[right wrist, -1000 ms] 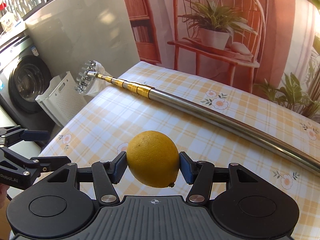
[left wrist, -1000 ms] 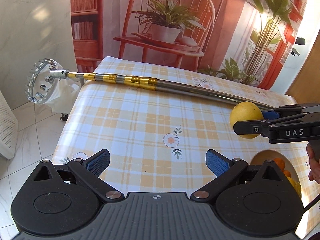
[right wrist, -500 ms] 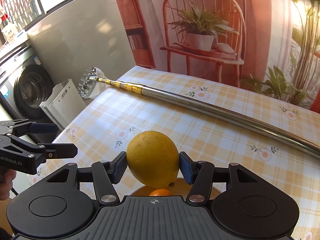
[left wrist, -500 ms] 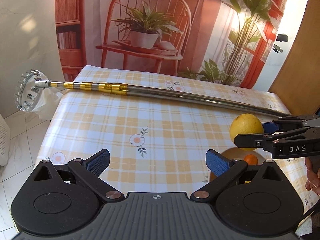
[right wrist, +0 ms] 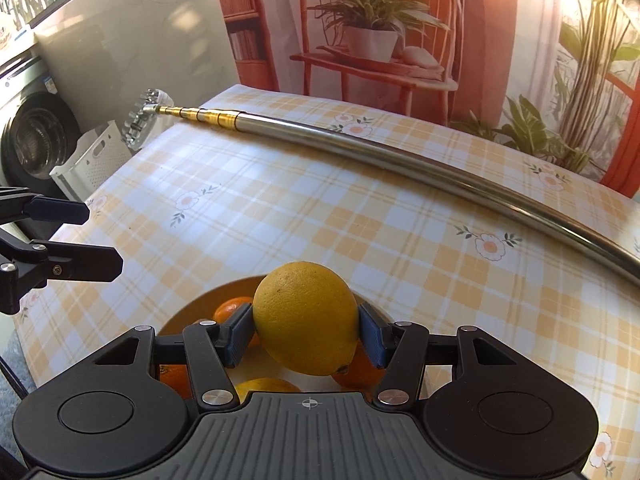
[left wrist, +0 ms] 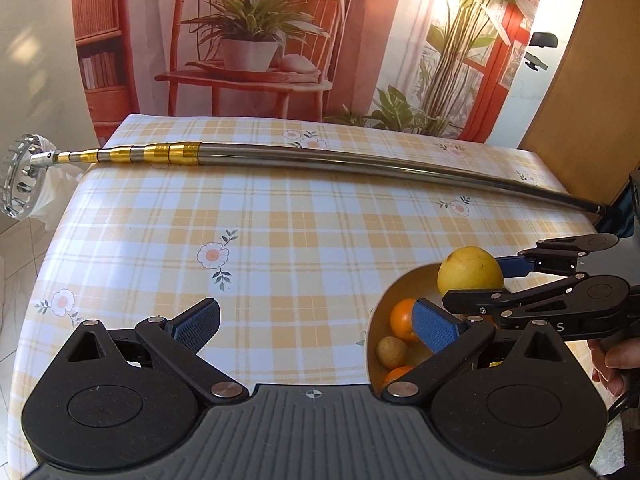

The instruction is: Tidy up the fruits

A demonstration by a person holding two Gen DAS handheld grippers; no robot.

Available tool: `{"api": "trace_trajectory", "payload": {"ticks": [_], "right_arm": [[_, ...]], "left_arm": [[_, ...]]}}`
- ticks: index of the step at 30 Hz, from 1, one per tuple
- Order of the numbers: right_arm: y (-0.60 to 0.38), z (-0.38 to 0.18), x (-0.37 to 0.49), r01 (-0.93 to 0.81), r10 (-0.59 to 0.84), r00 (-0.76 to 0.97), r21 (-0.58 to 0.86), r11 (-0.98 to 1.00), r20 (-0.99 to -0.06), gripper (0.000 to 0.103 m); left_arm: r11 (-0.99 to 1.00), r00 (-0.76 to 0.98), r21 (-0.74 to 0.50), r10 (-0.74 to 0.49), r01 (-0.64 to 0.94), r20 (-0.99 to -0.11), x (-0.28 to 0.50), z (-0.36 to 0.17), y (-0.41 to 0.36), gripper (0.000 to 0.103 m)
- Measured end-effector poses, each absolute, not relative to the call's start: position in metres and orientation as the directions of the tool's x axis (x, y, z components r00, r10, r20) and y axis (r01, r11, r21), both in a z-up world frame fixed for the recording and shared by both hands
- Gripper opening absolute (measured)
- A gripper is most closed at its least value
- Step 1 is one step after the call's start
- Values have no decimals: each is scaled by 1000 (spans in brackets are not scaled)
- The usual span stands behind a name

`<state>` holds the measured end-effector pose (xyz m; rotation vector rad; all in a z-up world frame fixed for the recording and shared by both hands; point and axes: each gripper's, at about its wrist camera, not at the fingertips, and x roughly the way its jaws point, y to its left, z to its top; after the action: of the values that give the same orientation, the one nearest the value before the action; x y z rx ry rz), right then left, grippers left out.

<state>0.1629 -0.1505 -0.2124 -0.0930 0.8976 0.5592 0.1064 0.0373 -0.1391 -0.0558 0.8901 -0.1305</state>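
Above a pale round bowl (right wrist: 188,312) of oranges on the checked tablecloth, the right gripper (right wrist: 306,334) pinches a firm, waxy yellow lemon (right wrist: 306,318) across its middle, likely slippery, while the left gripper (left wrist: 316,326) hangs wide open, empty.

Checked table (left wrist: 280,240) bears pole (left wrist: 360,162) and bowl (left wrist: 374,320).

Both views are bright and sharp, lit by warm sunlight that washes the checked counter (left wrist: 280,216) pale in patches. A glare streak runs along the metal pole (right wrist: 400,160) lying across it (strongest on the steel part). Beyond the pole the backdrop glows overexposed at upper right. Fisheye bending curves the counter's edges, and the corners go dark.
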Motion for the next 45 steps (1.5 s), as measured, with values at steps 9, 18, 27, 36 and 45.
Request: {"api": "trace_trajectory", "payload": {"ticks": [9,18,27,36,45], "right_arm": [[-142,-215,166,-539,418,469,122,834,-778,52],[-133,-218,162,-558,403,461,95,824,-790,52],[-134,-220,165,-535,393,454,109,838,-800,52],[-138,-205,152,-525,388,484,94,846,-784,73],[-166,-177,130,-437,373,550,123,891,-747,99]], "left_arm": [[990,618,-112,-138,81,-774,108,-140,39,103],[990,613,-125,-138,65,-778,106,-142,41,103],[991,623,-129,-129,45,-771,105,-141,44,103],[991,642,-117,-134,68,-755,101,-132,39,103],[989,670,-107,-148,103,-727,94,-119,31,103]]}}
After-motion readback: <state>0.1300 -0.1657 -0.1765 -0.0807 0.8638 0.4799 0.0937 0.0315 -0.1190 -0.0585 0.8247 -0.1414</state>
